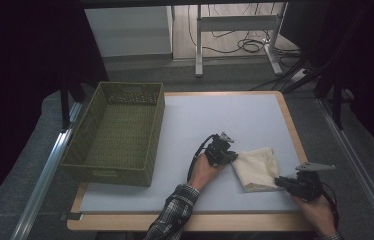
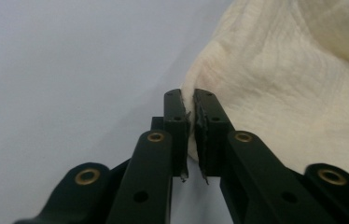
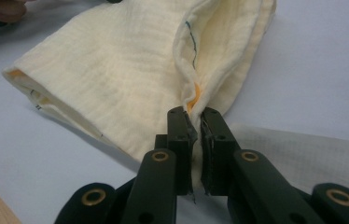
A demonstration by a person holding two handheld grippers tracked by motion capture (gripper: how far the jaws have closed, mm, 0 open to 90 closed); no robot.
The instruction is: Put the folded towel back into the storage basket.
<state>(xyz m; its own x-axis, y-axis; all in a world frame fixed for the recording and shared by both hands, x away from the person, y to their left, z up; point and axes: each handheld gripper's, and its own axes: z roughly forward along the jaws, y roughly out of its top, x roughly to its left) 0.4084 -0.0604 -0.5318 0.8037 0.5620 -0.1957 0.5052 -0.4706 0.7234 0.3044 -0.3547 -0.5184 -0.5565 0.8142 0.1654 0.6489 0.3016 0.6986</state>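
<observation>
**Cloth pinched at two ends, basket off to the left**

The white surface (image 1: pixel 235 120) carries a green woven basket (image 1: pixel 117 132) at its left and a folded cream cloth (image 1: pixel 256 167) at its right front, well apart from the basket. The cloth's long axis runs on a diagonal between the two hands. The left tongs (image 1: pixel 229 158) are clenched on its near-left corner; the right tongs (image 1: pixel 281 183) are clenched on the hem at its opposite, near-right end. Both grips look set for a joint lift. The left hand is nearer the basket, so any carry would likely head leftward.
</observation>
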